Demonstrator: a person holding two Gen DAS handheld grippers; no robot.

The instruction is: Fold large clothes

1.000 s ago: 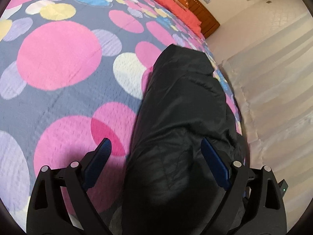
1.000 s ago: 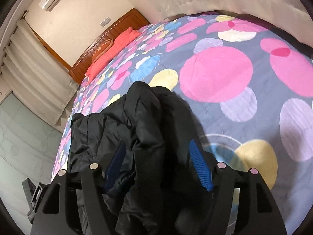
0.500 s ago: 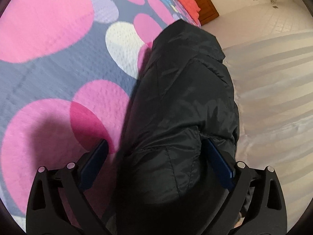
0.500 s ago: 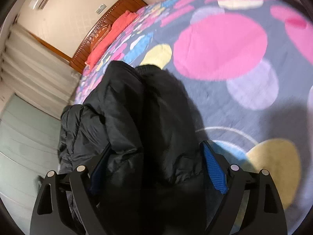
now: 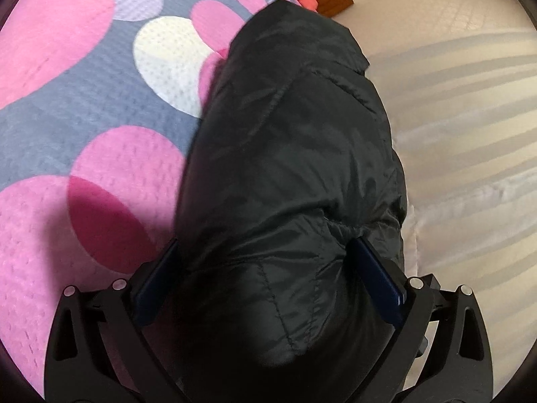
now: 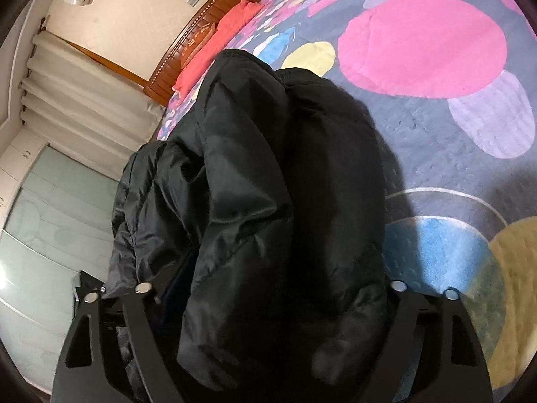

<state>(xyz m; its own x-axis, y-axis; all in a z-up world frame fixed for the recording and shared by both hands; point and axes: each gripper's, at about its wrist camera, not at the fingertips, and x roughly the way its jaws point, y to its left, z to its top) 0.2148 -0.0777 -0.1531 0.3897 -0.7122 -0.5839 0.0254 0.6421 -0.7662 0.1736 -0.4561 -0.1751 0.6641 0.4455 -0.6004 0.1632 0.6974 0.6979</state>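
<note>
**Black jacket bunched on the bed**

A black padded jacket (image 5: 288, 181) lies on the polka-dot bedspread (image 5: 84, 107), headboard (image 6: 208, 30) at 11 o'clock. Left claw (image 5: 265, 268) and right claw (image 6: 272, 288) both straddle it, jaws spread wide around the fabric.

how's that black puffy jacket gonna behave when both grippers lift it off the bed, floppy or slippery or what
Probably floppy: the black puffy jacket slumps in soft folds over the bedspread, so unheld parts should droop. Its shiny shell hints it could slip. The quilted bulk bulging between the jaws of the left gripper suggests it is light and will compress.
</note>
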